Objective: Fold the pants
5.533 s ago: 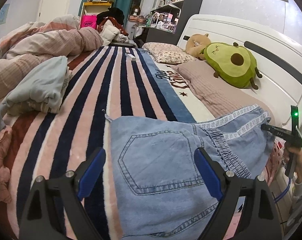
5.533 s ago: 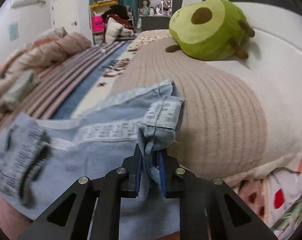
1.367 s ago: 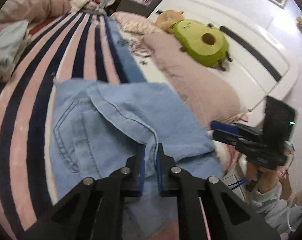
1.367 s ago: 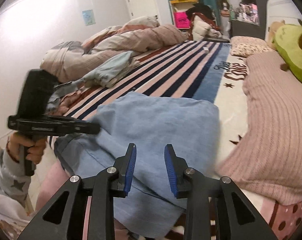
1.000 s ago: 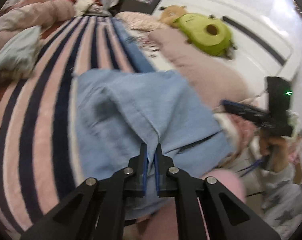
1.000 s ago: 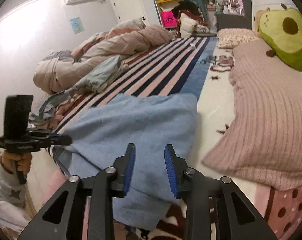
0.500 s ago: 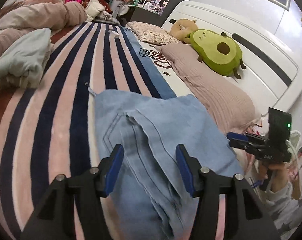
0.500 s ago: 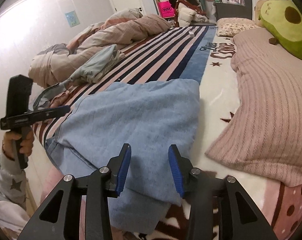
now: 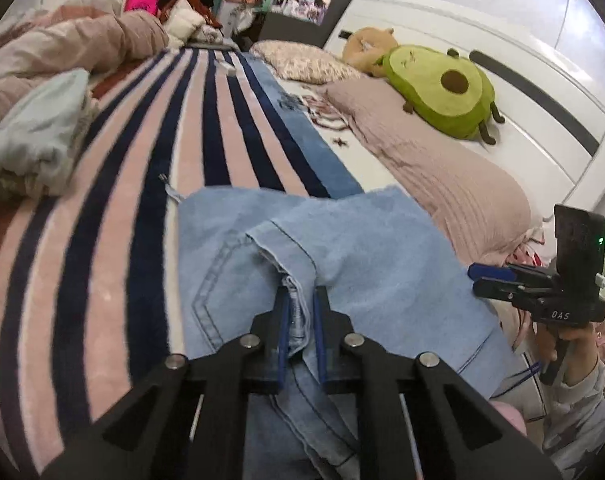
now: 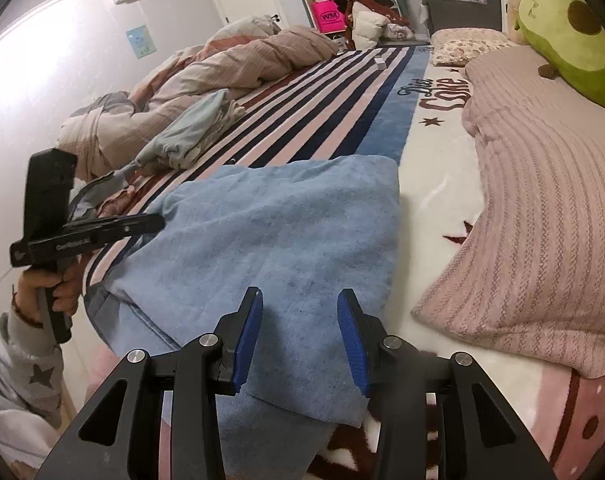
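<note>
Striped bed blanket [image 9: 102, 240] carries the folded denim pants [image 9: 362, 264], soft but weighty; left tongs [image 9: 301, 332] pinch a thick seam edge; right tongs [image 10: 298, 336] hover agape above them.

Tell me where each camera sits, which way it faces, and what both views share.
Left wrist: on the left gripper, facing up the bed toward the headboard; its fingers pinch a jeans edge; the right gripper and hand show.
Right wrist: on the right gripper, open above the jeans, facing the crumpled duvet; the left gripper shows.
Shared: jeans, striped blanket, avocado plush.
</note>
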Demonstrator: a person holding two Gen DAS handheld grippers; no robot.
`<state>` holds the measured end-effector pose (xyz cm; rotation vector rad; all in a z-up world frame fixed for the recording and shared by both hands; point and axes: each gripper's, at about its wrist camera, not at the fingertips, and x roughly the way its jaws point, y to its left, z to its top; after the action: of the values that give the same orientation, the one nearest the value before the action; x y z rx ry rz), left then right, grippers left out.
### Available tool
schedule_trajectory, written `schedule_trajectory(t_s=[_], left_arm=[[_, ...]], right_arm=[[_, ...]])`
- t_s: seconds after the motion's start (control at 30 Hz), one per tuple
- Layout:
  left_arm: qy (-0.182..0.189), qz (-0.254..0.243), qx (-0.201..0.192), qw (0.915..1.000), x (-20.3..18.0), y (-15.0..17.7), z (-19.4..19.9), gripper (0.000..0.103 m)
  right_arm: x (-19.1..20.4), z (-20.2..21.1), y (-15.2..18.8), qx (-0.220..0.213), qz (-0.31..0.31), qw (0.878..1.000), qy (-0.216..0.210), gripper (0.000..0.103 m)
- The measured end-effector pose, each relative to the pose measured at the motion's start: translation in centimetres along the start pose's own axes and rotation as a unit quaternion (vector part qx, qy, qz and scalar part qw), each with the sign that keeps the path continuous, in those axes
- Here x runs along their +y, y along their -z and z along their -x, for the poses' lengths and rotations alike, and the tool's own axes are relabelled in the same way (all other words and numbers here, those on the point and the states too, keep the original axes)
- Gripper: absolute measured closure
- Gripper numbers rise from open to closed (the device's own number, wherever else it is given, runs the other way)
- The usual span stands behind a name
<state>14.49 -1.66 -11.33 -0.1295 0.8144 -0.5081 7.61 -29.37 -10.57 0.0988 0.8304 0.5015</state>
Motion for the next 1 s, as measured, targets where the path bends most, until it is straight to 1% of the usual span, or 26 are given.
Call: schedule_trajectory(t_s=[0.07, 0.1, 0.13, 0.2, 0.23, 0.27, 0.33, 0.37, 0.4, 0.47, 0.5, 0.57, 0.63, 0.67, 0.73, 0.77, 0.8, 0.83, 0.9, 0.97, 1.0], left_arm=[[-0.001, 0.007, -0.019, 0.9998, 0.3, -0.5, 1.4, 0.095], [0.002, 0.006, -0.023, 0.9997, 0.5, -0.9, 2.1, 0.095], [-0.002, 0.003, -0.027, 0.9996, 0.7, -1.2, 2.5, 0.095], [-0.024, -0.009, -0.025, 0.9994, 1.0, -1.4, 2.9, 0.095], [-0.034, -0.009, -0.019, 0.9992, 1.5, -1.4, 2.7, 0.095], [-0.036, -0.003, -0.005, 0.9993, 2.2, -1.2, 2.2, 0.095], [-0.033, 0.007, 0.016, 0.9993, 3.2, -0.6, 1.0, 0.095], [-0.032, 0.009, 0.026, 0.9991, 3.6, -0.2, 0.2, 0.094], [-0.032, 0.009, 0.035, 0.9988, 3.8, 0.2, -0.5, 0.094], [-0.035, 0.012, 0.045, 0.9983, 3.9, 0.8, -1.4, 0.090], [-0.039, 0.014, 0.047, 0.9980, 3.9, 1.0, -1.7, 0.085], [-0.046, 0.013, 0.049, 0.9977, 4.0, 1.0, -1.8, 0.080], [-0.055, 0.011, 0.048, 0.9973, 3.8, 0.8, -1.4, 0.067], [-0.053, 0.010, 0.044, 0.9976, 3.8, 0.7, -0.8, 0.063], [-0.045, 0.009, 0.030, 0.9985, 3.8, 0.4, 0.5, 0.040], [-0.036, 0.013, 0.022, 0.9990, 3.8, 0.3, 1.3, 0.036], [-0.024, 0.017, 0.021, 0.9993, 3.8, 0.3, 1.6, 0.031], [-0.007, 0.024, 0.024, 0.9994, 3.8, 0.3, 1.8, 0.029], [0.027, 0.043, 0.036, 0.9981, 3.9, 0.7, 1.6, 0.028], [0.039, 0.054, 0.051, 0.9965, 3.9, 1.5, 0.8, 0.028], [0.038, 0.055, 0.056, 0.9962, 3.7, 1.7, 0.4, 0.028]], right_arm=[[0.3, 0.3, -0.3, -0.003, 0.004, 1.000, 0.001, 0.069], [0.4, 0.5, -0.4, -0.004, 0.004, 1.000, 0.001, 0.069], [0.4, 0.5, -0.5, -0.004, 0.004, 1.000, 0.000, 0.069], [0.4, 0.4, -0.7, -0.001, -0.002, 1.000, -0.004, 0.066], [0.4, 0.2, -0.7, 0.001, -0.004, 1.000, -0.004, 0.064], [0.4, 0.0, -0.7, 0.004, -0.004, 1.000, -0.002, 0.062], [0.3, -0.9, -0.5, 0.014, -0.005, 1.000, 0.003, 0.056], [0.2, -1.3, -0.3, 0.020, -0.009, 1.000, 0.006, 0.051], [0.1, -1.8, -0.2, 0.026, -0.012, 1.000, 0.009, 0.048], [0.0, -2.5, 0.1, 0.034, -0.011, 0.999, 0.016, 0.048], [0.1, -2.7, 0.2, 0.036, -0.008, 0.999, 0.022, 0.046], [0.0, -2.9, 0.2, 0.041, -0.009, 0.999, 0.023, 0.044], [-0.2, -2.7, 0.0, 0.044, -0.011, 0.999, 0.020, 0.043], [-0.3, -2.3, -0.3, 0.040, -0.011, 0.999, 0.018, 0.042], [-0.6, -1.5, -0.6, 0.028, -0.015, 0.999, 0.016, 0.034], [-0.9, -1.1, -0.8, 0.022, -0.021, 0.999, 0.012, 0.027], [-1.2, -1.0, -1.0, 0.019, -0.029, 0.999, 0.008, 0.024], [-1.5, -1.0, -1.1, 0.020, -0.036, 0.999, 0.004, 0.024], [-1.9, -1.6, -0.9, 0.036, -0.049, 0.998, -0.012, 0.024], [-2.1, -2.9, -0.4, 0.059, -0.059, 0.996, -0.033, 0.024], [-2.2, -3.2, -0.1, 0.065, -0.062, 0.995, -0.040, 0.024]])
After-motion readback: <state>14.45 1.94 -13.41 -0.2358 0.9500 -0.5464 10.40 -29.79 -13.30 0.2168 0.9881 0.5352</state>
